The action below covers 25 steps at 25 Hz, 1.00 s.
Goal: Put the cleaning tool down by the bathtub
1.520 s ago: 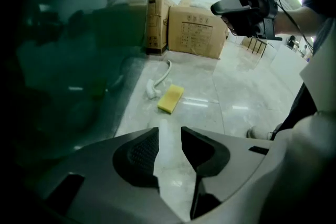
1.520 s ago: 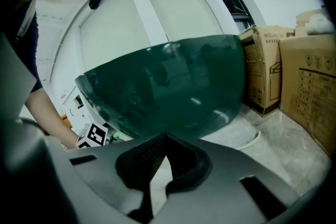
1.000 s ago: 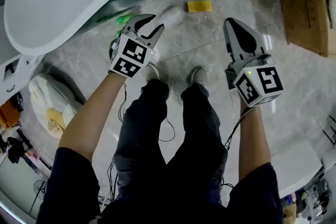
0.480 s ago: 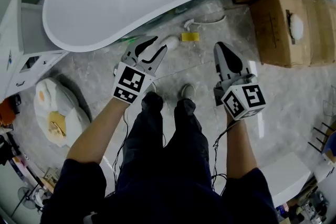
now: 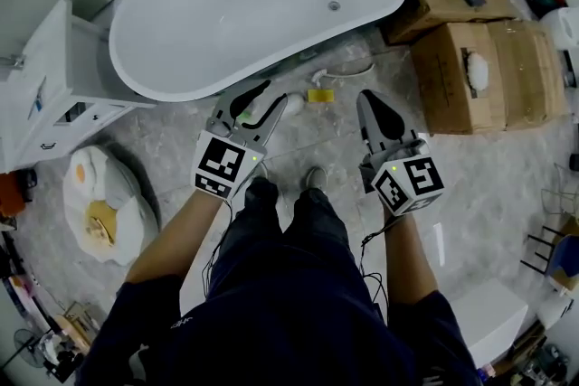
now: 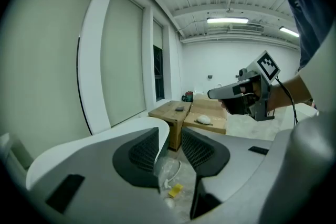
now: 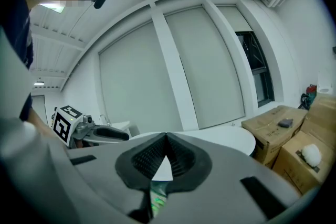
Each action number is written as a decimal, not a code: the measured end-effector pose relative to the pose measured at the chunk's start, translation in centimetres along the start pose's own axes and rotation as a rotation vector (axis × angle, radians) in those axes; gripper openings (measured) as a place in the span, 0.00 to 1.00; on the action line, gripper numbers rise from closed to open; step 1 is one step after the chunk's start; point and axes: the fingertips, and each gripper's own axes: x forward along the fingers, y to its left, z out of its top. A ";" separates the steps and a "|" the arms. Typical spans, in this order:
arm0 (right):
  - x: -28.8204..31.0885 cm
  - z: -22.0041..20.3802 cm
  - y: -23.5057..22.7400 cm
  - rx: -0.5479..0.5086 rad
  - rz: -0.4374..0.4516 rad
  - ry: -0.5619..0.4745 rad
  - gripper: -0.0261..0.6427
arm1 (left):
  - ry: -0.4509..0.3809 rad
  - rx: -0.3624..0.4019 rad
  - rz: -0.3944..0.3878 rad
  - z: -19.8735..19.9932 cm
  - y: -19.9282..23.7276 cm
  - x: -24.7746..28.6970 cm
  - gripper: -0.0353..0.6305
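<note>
1. Spread and empty: left hand-held gripper (image 5: 276, 91), jaws well apart and nothing between them, only floor and clutter visible through the gap in its own view.
2. Pressed together on nothing: right hand-held gripper (image 5: 369, 97), held beside the left one and well apart from it.
3. Just ahead of the left jaws, not touching them: cleaning tool (image 5: 295, 104), a white piece lying on the floor (image 5: 172, 131) near the bathtub (image 5: 253, 4).
4. Just beside the tool: yellow pad (image 5: 318, 95); past it, a white cord (image 5: 348, 68) curving along the tub's foot.
5. Between the left jaws and the tool: bare floor only.
6. Right of the tub: cardboard boxes (image 5: 470, 77), close against its end. Left of it: white cabinet (image 5: 54, 86) and, on the floor nearer the person, an egg-shaped cushion (image 5: 95, 203).
7. Below both grippers: the person's shoes (image 5: 315, 178) and dark trousers.
8. Against half a second ago: head view pulled back further, whole tub and more of the boxes now in sight; both grippers drawn nearer the body; left jaws still spread, right still closed; tool, pad and cord in the same spot by the tub.
</note>
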 end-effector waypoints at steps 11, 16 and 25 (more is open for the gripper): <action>-1.0 5.6 4.7 -0.059 0.054 -0.068 0.05 | -0.121 -0.008 0.028 6.0 0.7 -5.0 0.28; -0.9 6.5 5.6 -0.068 0.058 -0.082 0.05 | -0.137 -0.002 0.021 6.8 1.2 -5.9 0.26; -1.4 7.7 6.3 -0.093 0.058 -0.103 0.05 | -0.169 0.027 0.002 8.5 0.9 -6.5 0.19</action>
